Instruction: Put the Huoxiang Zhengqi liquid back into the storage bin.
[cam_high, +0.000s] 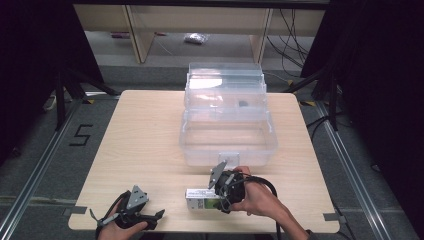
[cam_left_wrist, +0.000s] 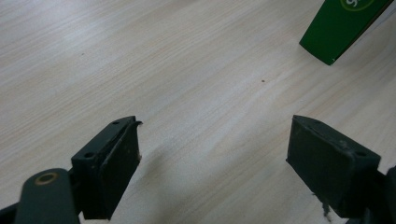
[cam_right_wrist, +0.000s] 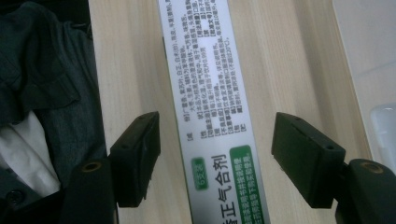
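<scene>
1. The right claw is spread wide around the long box, lying on the worktop at the bottom middle of the frame.
2. The left claw is spread, holding nothing.
3. A crooked squeeze could make the box slip away.

A long, narrow cardboard box, silver-white with green panels and small printed text, lay flat on its broad side on the light wooden tabletop. It sat close to the tabletop's near edge, roughly midway along it, its length running parallel to that edge.
</scene>
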